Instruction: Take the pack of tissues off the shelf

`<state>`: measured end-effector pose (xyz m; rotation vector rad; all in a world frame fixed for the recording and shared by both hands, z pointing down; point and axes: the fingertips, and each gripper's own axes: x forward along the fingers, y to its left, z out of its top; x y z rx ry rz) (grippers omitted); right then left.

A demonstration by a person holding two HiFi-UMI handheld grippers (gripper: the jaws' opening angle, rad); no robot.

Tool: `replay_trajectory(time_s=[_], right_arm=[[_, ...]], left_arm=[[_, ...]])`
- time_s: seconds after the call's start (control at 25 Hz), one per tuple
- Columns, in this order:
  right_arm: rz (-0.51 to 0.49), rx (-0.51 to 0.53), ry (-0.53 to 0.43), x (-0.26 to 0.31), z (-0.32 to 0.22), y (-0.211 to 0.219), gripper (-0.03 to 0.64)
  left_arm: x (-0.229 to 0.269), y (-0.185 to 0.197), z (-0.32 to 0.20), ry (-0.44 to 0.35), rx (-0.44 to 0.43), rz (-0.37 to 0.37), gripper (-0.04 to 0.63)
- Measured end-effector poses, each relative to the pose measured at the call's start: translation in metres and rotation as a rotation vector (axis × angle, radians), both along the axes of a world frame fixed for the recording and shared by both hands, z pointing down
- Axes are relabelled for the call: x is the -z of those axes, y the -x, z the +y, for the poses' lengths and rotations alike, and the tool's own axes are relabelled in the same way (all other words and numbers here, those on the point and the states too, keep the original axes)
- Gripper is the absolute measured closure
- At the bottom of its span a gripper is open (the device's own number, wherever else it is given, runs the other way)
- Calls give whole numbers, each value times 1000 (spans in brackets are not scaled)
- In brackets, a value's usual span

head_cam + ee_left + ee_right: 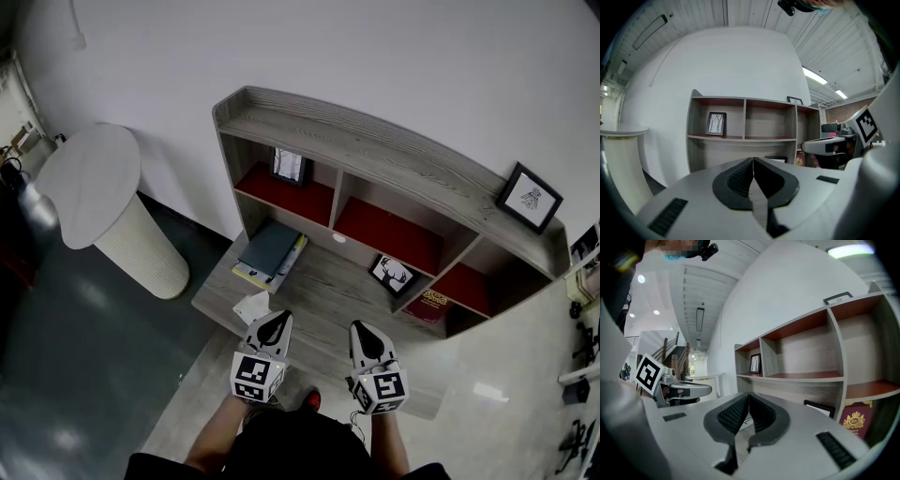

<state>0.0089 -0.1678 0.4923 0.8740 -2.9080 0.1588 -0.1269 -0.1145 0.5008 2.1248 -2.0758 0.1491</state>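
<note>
The white pack of tissues lies on the grey wooden shelf unit's lower ledge, near its front left corner. My left gripper hovers just right of the pack, shut with nothing between its jaws. My right gripper hangs beside it over the ledge, also shut and empty. In the left gripper view the left gripper's jaws meet in a closed line facing the shelf; the pack is hidden there. In the right gripper view the right gripper's pads touch too.
A stack of books lies behind the tissues. Framed pictures stand in the left compartment, on the ledge and on top. A red booklet sits lower right. A round white pedestal table stands left.
</note>
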Motion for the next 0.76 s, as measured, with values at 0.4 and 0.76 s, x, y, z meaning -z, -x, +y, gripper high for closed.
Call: replay_trajectory(time_s=[0.4,0.76], right_arm=[[-8,6,-1,-1,2,4,588],[-4,1,9,-4,2,2,588]], left_arm=[[0,1,3,-1,-1,-13,586],[-2,-2,3,5,-8,-13,586]])
